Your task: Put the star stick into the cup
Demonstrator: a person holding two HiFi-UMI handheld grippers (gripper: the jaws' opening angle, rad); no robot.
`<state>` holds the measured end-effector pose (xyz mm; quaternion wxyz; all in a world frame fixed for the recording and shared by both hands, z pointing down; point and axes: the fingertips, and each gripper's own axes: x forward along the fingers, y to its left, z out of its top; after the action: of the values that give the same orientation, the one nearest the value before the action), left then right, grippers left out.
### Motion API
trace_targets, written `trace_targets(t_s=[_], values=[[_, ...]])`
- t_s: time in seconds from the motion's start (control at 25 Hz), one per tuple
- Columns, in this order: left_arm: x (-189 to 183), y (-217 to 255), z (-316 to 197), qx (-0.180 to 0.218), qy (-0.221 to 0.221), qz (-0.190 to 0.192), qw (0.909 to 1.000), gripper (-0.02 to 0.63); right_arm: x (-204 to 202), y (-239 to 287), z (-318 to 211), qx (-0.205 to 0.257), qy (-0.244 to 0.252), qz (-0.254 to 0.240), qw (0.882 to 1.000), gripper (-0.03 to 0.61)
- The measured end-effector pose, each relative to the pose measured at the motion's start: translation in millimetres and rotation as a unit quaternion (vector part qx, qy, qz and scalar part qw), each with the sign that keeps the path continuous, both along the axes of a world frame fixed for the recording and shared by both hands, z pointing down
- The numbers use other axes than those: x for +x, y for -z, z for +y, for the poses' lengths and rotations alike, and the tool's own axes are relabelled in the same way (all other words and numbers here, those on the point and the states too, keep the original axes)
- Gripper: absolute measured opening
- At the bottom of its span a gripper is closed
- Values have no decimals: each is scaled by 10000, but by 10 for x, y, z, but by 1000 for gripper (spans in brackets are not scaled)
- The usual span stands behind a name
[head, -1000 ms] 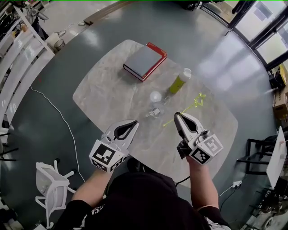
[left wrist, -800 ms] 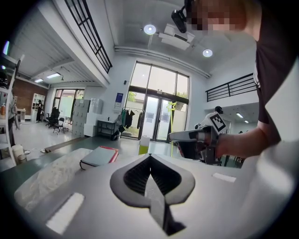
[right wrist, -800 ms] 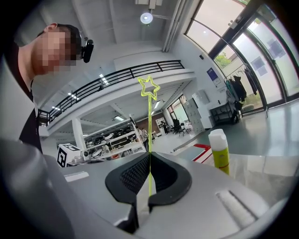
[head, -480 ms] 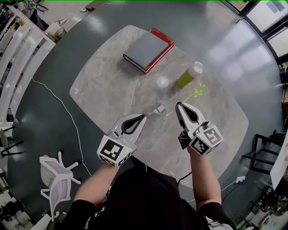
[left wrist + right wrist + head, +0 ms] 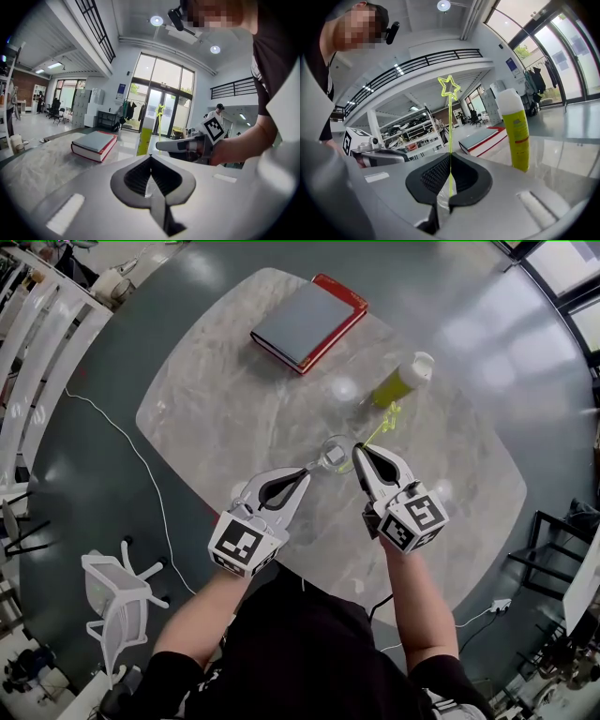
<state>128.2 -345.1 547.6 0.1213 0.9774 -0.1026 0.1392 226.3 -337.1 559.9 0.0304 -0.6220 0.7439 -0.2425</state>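
Note:
A thin yellow-green star stick (image 5: 378, 429) is pinched between the tips of my right gripper (image 5: 357, 451), which is shut on it. In the right gripper view the stick (image 5: 450, 136) stands upright, with its star at the top. A clear glass cup (image 5: 335, 454) stands on the marble table (image 5: 216, 418), just left of the right gripper's tips. The stick's lower end hangs at the cup's mouth, and the glass (image 5: 442, 199) shows under the jaws. My left gripper (image 5: 307, 473) is shut, with its tips at the cup's near-left side. Whether they pinch the rim is unclear.
A yellow-green bottle with a white cap (image 5: 404, 381) stands just beyond the cup. A grey book with a red cover edge (image 5: 309, 322) lies at the table's far side. A white chair (image 5: 117, 601) stands on the floor to the left.
My right gripper has carried the star stick left, from beside the cup to over it. The left gripper's tips have moved closer to the cup.

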Motion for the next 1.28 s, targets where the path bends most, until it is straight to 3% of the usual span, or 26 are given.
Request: trace_targets(t_s=[0.56,0.72,1.12,1.28], values=[[37,-168,81,-144,67,-158,9997,2,-96,-455,-5,-576,255,293,9976,32],[-48,-203,125,-224,97,-200,9995,2,-117,-523,48,-724,211,260,9968,102],[-215,-74,205,-174,81,-157,9997,3,-114,-470,176,-826,46,231,9963,200],[-268,-14,256,-192,58,-131,9997,2,-129,-433,240,-809,-94,-36,9967,236]])
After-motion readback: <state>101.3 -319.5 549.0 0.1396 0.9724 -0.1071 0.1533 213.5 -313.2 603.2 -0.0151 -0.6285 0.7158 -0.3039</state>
